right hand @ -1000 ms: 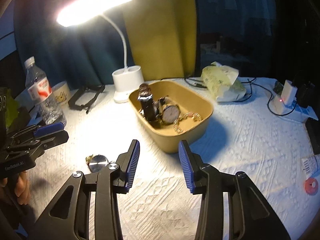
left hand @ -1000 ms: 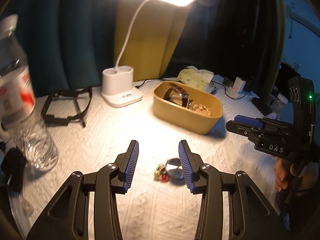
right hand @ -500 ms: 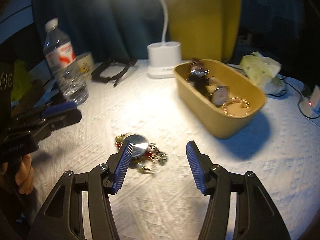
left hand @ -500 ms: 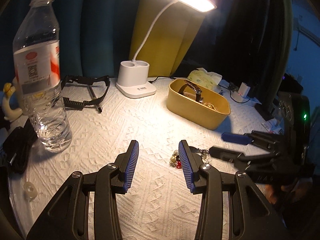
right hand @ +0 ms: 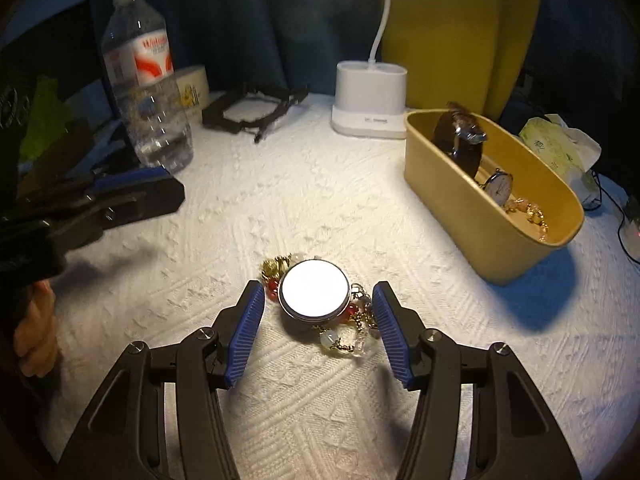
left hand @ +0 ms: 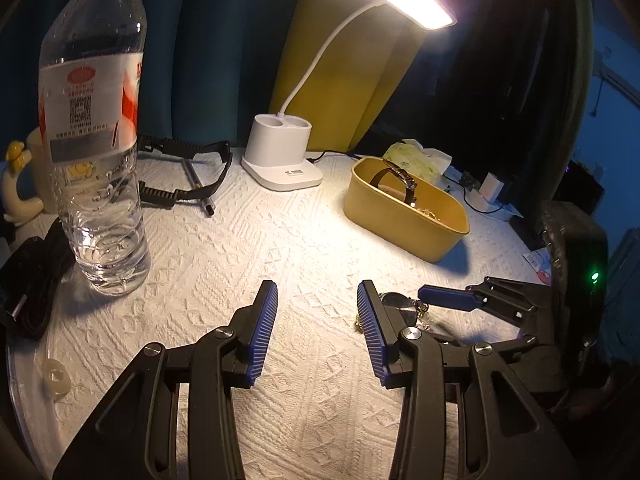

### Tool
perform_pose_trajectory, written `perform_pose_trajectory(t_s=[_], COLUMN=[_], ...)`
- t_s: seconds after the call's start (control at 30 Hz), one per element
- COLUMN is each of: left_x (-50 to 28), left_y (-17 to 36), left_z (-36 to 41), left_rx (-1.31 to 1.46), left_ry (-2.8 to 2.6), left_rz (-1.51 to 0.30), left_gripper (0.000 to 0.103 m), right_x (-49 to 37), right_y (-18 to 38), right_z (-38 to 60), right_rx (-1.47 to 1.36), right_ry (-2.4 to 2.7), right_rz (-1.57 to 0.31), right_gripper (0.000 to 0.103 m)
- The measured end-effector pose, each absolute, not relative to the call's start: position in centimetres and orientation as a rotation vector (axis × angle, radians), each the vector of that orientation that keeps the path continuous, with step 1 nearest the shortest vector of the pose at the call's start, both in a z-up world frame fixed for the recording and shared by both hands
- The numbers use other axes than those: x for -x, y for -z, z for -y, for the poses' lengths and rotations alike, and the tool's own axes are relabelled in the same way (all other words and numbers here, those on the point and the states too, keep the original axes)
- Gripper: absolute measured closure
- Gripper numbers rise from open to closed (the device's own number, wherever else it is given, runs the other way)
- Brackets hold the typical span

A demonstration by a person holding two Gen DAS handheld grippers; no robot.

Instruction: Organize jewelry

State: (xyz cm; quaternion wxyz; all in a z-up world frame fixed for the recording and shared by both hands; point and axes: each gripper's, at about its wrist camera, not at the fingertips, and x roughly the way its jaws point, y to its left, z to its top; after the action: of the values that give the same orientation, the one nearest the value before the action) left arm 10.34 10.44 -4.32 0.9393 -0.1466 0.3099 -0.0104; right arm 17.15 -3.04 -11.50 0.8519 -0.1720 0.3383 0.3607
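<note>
A round silver watch case (right hand: 313,290) lies on the white cloth in a tangle of red, gold and clear beads (right hand: 344,340). My right gripper (right hand: 318,286) stands open around it, one blue pad on each side, neither touching. In the left wrist view the same pile (left hand: 394,302) peeks out just right of my left gripper (left hand: 316,304), which is open with nothing between its fingers. The right gripper (left hand: 432,316) reaches in there from the right. The yellow tray (right hand: 452,200), at back right, holds watches and a gold chain.
A water bottle (left hand: 96,160) stands close on the left. Behind are a black frame (left hand: 184,172), the white lamp base (left hand: 282,156) and a tissue pack (left hand: 420,160). A charger and cables (left hand: 490,188) lie at far right. The left gripper (right hand: 176,188) shows at the right wrist view's left edge.
The right gripper has swung left and down from in front of the tray onto the jewelry pile, jaws wider. The left gripper has shifted left, so the pile now lies right of its fingers.
</note>
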Motion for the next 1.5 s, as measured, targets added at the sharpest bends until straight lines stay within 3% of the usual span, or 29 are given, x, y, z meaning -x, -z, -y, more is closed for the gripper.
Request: perform_pose_trajectory(t_s=[0.17,0.2,0.23,0.87,1.5], left_x=[-10.5,-10.6,-10.7,-11.0,-14.6], left_y=[4.8,4.9,5.0,4.5,6.0], left_z=[-10.7,-10.8,-10.9,-9.2,-4.3], left_rx=[0.304,0.305,0.309,0.255,0.116], left_ry=[0.018,0.016,0.014,0.018,0.029], left_rz=[-0.638,-0.639,-0.644,-0.663,-0.786], left_gripper=[0.059,0.059,0.059,0.059,0.059], right_x=[-17.3,-17.4,-17.5,-16.7,-18.9], right_y=[11.6,11.6,11.5,7.6,8.1], right_z=[2.4,2.3,2.3,7.1,13.9], right_rx=[0.391,0.397,0.397,0.275,0.142], right_ry=[-0.758,-0.768,-0.769,-0.729,-0.682], right_rz=[-0.695,-0.706,-0.704,-0.579,-0.585], right_gripper=[0.048,0.058,0.059,0.059,0.059])
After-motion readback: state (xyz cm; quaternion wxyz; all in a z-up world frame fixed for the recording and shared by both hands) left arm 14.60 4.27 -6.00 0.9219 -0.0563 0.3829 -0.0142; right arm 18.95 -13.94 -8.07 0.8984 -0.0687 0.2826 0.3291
